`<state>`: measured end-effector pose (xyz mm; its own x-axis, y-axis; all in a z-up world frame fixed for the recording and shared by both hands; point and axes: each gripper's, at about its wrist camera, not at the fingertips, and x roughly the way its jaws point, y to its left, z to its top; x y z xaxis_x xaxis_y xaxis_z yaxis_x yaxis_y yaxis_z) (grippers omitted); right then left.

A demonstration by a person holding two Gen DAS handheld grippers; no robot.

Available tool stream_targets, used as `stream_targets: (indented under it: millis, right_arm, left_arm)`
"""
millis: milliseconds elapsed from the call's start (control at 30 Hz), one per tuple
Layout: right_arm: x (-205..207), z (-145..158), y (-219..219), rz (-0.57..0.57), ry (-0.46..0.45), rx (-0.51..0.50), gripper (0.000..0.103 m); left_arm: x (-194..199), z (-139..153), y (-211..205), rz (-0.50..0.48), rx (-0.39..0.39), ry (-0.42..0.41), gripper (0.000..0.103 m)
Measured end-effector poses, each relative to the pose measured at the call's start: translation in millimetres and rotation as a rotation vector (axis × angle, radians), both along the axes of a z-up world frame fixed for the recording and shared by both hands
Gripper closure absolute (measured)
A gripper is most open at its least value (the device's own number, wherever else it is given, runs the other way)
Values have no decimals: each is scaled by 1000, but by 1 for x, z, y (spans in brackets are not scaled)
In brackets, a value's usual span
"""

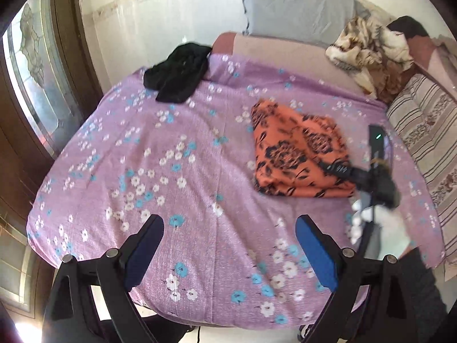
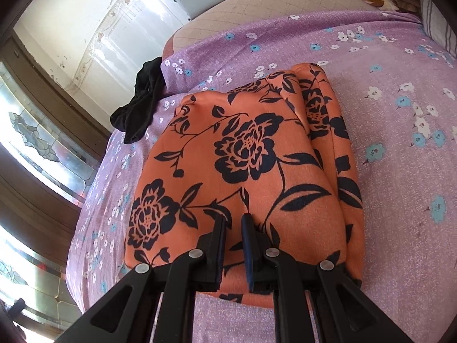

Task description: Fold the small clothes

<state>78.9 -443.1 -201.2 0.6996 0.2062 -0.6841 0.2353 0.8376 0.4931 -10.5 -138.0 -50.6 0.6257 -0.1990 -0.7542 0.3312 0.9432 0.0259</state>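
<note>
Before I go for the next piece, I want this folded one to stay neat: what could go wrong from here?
1. The right gripper sits nearly shut on the near edge of the folded orange floral garment; dragging or lifting could pull its layers apart.
2. Its right-hand layers already look offset, so a nudge may spread them.
3. The black garment lies crumpled at the far edge of the purple sheet, half hanging off in the right wrist view; a clumsy grab by the open left gripper might push it off.

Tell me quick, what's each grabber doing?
Left gripper: open, holding nothing.
Right gripper: nearly closed over the folded orange cloth with black flowers; can't tell if it's pinching it.
</note>
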Motion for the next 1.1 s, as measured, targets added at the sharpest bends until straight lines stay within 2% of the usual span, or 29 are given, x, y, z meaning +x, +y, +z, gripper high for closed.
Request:
stream_targets:
  millis: [233,400,567,667,767,800,867,933,1000,1100]
  right_arm:
    - [0,-1,-4,10,-2,16,89]
    - [0,-2,-5,9,-2,23,89]
    - [-2,9,-2,10,-11,-13,89]
    - [-7,24,-2,-4,-86,-46,88]
    - [-6,28,-11,-32,-145,-4,88]
    - [-1,22,-13,-31,-118,8,88]
    - [13,3,-12,-33,-4,0,87]
    - [17,-1,-12,-33,-14,13,87]
    - [19,6,-8,-23,-21,-13,88]
    - [13,17,-7,-27,-72,11,86]
  left_arm:
    - [-19,70,-15,-59,-56,-141,9]
    - [-27,93,-23,-93,-91,-187,9]
    - [-16,79,-32,-111,-73,-163,9]
    - [-5,63,-32,-96,-31,-139,9]
    - [6,50,-25,-60,-12,-118,9]
    - [10,47,-22,-44,-12,-107,9]
    - [16,43,-16,-17,-16,-93,9]
    - [19,41,-12,1,-7,-93,9]
    - [21,41,-11,12,3,-99,9]
    - [24,39,-13,8,7,-94,9]
